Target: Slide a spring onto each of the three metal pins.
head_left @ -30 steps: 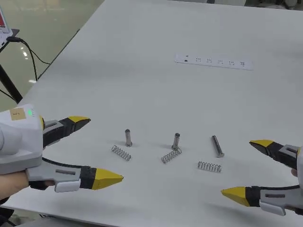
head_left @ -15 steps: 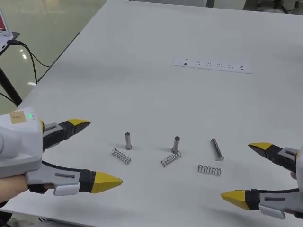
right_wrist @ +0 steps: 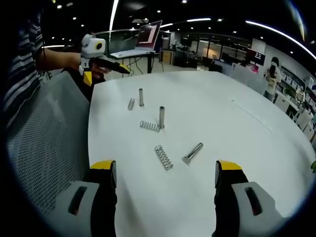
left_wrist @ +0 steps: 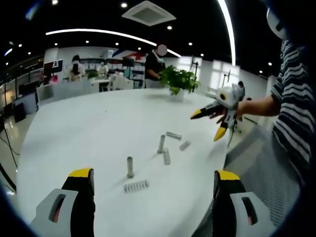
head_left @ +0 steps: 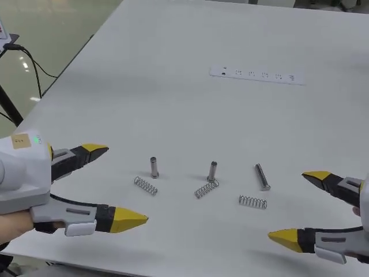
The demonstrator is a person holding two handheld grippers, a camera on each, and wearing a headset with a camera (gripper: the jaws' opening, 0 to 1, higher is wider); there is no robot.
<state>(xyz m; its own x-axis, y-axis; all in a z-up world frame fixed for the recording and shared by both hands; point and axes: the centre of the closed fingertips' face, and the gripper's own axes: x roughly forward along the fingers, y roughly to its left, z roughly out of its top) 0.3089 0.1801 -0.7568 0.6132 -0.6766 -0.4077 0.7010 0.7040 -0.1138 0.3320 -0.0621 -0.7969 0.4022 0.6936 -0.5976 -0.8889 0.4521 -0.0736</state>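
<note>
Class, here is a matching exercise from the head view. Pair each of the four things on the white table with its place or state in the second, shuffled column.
Things
1. leftmost pin
2. rightmost pin
3. rightmost spring
4. power strip

Places or states
a. white, lying far beyond the pins
b. smooth rod lying on its side
c. standing upright
d. wire coil lying flat

Pairs: 1-c, 2-b, 3-d, 4-a
</note>
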